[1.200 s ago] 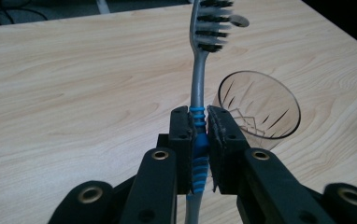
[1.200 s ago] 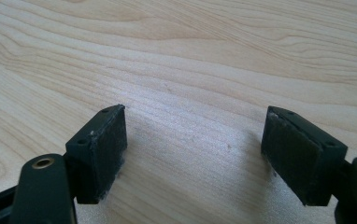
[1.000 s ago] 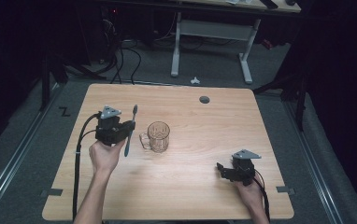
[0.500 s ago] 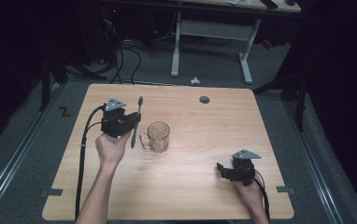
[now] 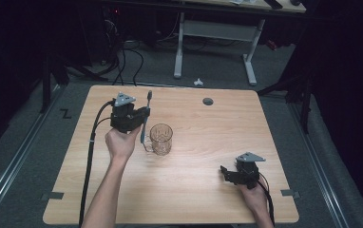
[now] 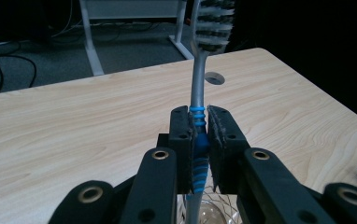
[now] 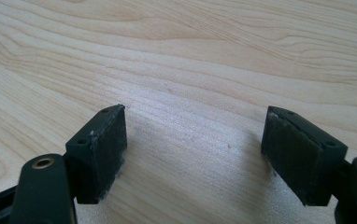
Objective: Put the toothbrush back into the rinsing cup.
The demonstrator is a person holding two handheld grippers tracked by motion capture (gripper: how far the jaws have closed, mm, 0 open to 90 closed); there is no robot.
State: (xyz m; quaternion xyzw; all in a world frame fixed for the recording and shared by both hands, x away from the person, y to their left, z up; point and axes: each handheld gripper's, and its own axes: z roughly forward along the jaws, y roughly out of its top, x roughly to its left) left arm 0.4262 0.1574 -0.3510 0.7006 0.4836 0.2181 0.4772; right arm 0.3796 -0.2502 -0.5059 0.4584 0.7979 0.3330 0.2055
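Toothbrush [image 6: 199, 88] clamped at its blue-ribbed grip section between the pads of the left gripper [image 5: 140, 115], jaws closed hard on the handle. Held near upright, bristle head [image 5: 149, 94] topmost, lower handle end pointing down beside the glass mug [image 5: 160, 138]. Long axis close to vertical, leaning slightly toward the far table edge at the top. Seen in the high view just to the left of the mug and a little beyond it, handle tip near the mug's rim but not judged inside it; from the left gripper view, mug rim [image 6: 204, 200] visible directly below the jaws, so exact overlap cannot be told. Coming move judged to turn on this offset: handle tip to be brought over the mug's mouth, then lowered along its own axis. Left hand [image 5: 121, 142] clearly the nearer one, touching-close to the mug's left side. Right gripper [image 5: 228, 174] resting well apart from the mug, toward the near right corner of the table [image 5: 265, 118], jaws spread wide with nothing between, bare wood beneath. Open tabletop all round the mug; only a round cable hole [image 5: 208, 101] beyond it, well apart. Mug handle [image 5: 147, 144] facing the left hand, a possible snag on descent.
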